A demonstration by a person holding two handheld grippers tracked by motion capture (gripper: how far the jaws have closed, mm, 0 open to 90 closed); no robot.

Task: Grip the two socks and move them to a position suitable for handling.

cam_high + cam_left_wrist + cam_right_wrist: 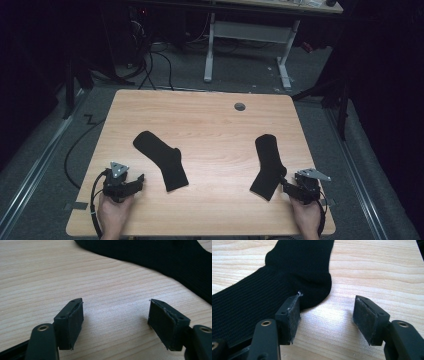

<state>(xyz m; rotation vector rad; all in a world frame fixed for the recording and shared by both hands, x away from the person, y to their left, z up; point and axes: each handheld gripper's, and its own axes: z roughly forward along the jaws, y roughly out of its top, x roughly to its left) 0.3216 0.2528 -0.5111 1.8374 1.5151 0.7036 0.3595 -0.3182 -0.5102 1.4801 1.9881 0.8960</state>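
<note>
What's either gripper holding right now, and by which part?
Nothing. The left gripper stands open over bare wooden table. The right gripper is open too, one jaw over the heel of the right-hand black knitted sock, not pinching it.

Left sock [160,262] & right sock [274,290] cut off by frame edges.

Both hands low at the near table edge, well apart. Left gripper [141,178] — jaws spread wide, nothing between, angled right. Right gripper [284,184] — jaws likewise wide, empty, pointing left. Left hand [114,212], right hand [306,216] grip from behind.
</note>
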